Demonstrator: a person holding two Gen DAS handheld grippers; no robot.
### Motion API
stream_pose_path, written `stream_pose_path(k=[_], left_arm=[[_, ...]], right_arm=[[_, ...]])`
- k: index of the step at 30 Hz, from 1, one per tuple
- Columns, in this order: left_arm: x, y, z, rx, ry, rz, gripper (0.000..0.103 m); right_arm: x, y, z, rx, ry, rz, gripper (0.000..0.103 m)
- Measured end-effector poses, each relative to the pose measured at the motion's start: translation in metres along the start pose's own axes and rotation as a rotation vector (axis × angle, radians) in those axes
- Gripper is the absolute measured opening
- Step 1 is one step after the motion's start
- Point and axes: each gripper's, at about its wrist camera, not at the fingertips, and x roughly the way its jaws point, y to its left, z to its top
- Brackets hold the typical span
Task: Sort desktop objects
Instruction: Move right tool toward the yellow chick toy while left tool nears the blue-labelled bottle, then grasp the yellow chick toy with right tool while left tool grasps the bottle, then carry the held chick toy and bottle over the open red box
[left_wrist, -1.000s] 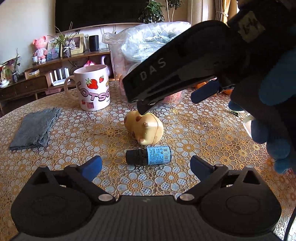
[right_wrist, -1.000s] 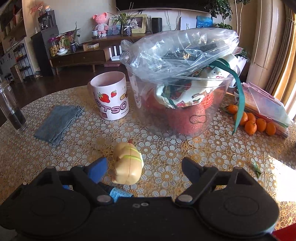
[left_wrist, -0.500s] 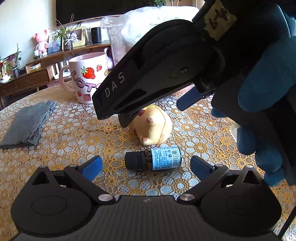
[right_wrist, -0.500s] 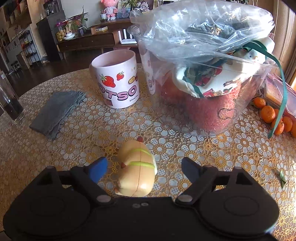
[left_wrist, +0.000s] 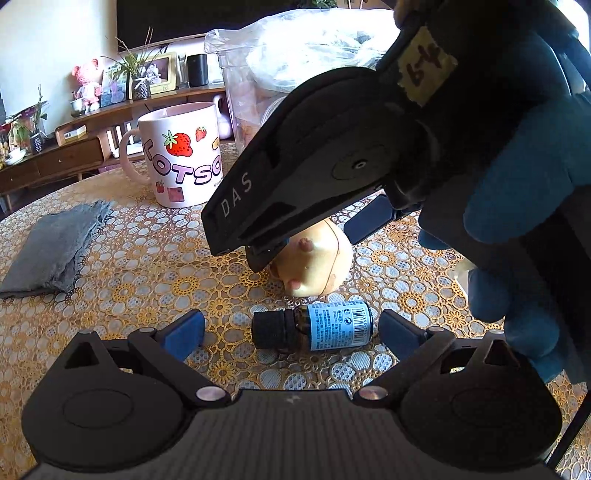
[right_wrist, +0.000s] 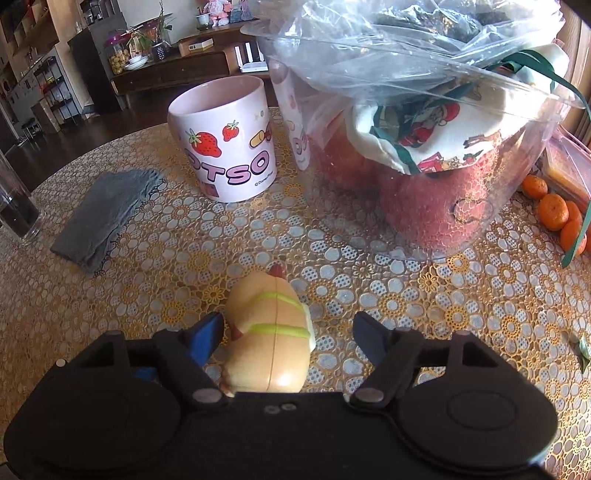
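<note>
Blue-padded left gripper (left_wrist: 291, 330), spread wide, brackets a small dark glass bottle with a blue label (left_wrist: 314, 329) lying on the lace-patterned bench (left_wrist: 129, 266); pick step, nothing gripped. Right view: right gripper (right_wrist: 288, 338) likewise spread around a cream plastic hamster toy (right_wrist: 269, 341), left pad (right_wrist: 207, 334) near it. Next, I judge: squeeze each, then lift.

Warm sidelight (fisheye-bent edges), sharp

A gold-and-white flower-lace tablecloth (right_wrist: 369, 258) covers the table. The mug (right_wrist: 229, 147) is pale pink with red strawberries, the cloth (right_wrist: 107, 214) grey, the toy (right_wrist: 269, 332) cream with lime stripes, the little bottle (left_wrist: 314, 328) dark with a blue label, the tangerines (right_wrist: 554, 210) orange.
</note>
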Motion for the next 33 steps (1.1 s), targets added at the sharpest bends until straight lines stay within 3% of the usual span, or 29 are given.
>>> stream_pose_path(k=[9,11,14,18,33], left_arm=[[-0.003,0.000,-0.002,0.003,-0.025,-0.008,0.087],[-0.004,-0.001,-0.002,0.007,-0.033,-0.012,0.078],[-0.005,-0.002,-0.002,0.012,-0.037,-0.019,0.074],[-0.007,-0.004,-0.002,0.025,-0.041,-0.032,0.063],[-0.018,-0.002,-0.007,-0.011,-0.015,-0.042,0.062]], right_arm=[[0.003,0.003,-0.001,-0.017,0.007,0.001,0.062],[0.003,0.003,-0.001,-0.019,0.009,0.005,0.058],[0.002,0.003,0.001,-0.012,0.011,0.020,0.049],[0.000,0.004,0.000,-0.006,0.012,0.021,0.047],[-0.030,-0.024,-0.024,0.086,-0.015,0.013,0.045]])
